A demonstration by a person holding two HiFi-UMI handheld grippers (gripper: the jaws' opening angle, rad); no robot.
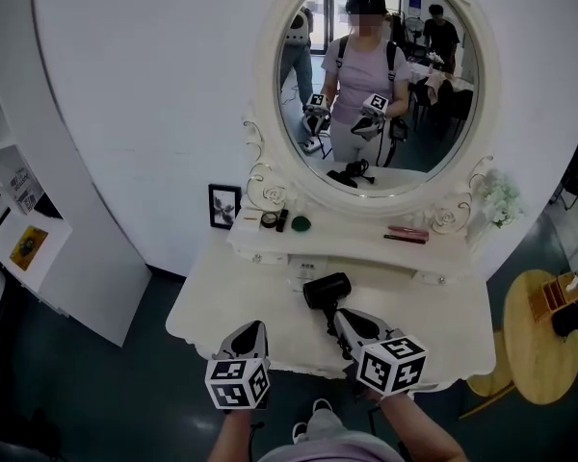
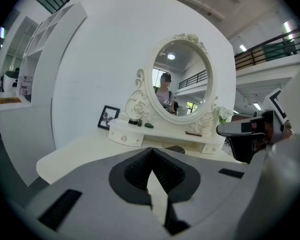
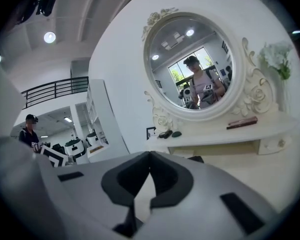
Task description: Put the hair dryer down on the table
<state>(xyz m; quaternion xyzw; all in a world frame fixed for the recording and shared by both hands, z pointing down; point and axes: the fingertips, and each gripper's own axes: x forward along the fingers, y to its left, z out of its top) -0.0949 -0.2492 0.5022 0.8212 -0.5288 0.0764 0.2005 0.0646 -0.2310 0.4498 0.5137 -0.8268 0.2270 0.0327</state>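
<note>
**Dressing-table scene, task at its close.** The black hair dryer point(image 1: 325, 290) lay on its side on the open top of the white dressing table point(image 1: 231, 301). It was directly in front of the oval white-framed mirror point(image 1: 380, 80) and a little below it.

The right claw point(image 1: 340, 317) pointed at the dryer from the side away from the mirror, with its tip just beside the dryer's handle. Its two jaws were pressed together and nothing was caught between them. The left claw point(image 1: 254, 327) hovered at about the same remove from the mirror, off to the left, apart from the dryer. Its jaws also met at the tips and held nothing.

Judged from this arrangement, the dryer was already set down and free of both claws. Nothing of the task appeared to be left except, at most, drawing the claws clear of it.
</note>
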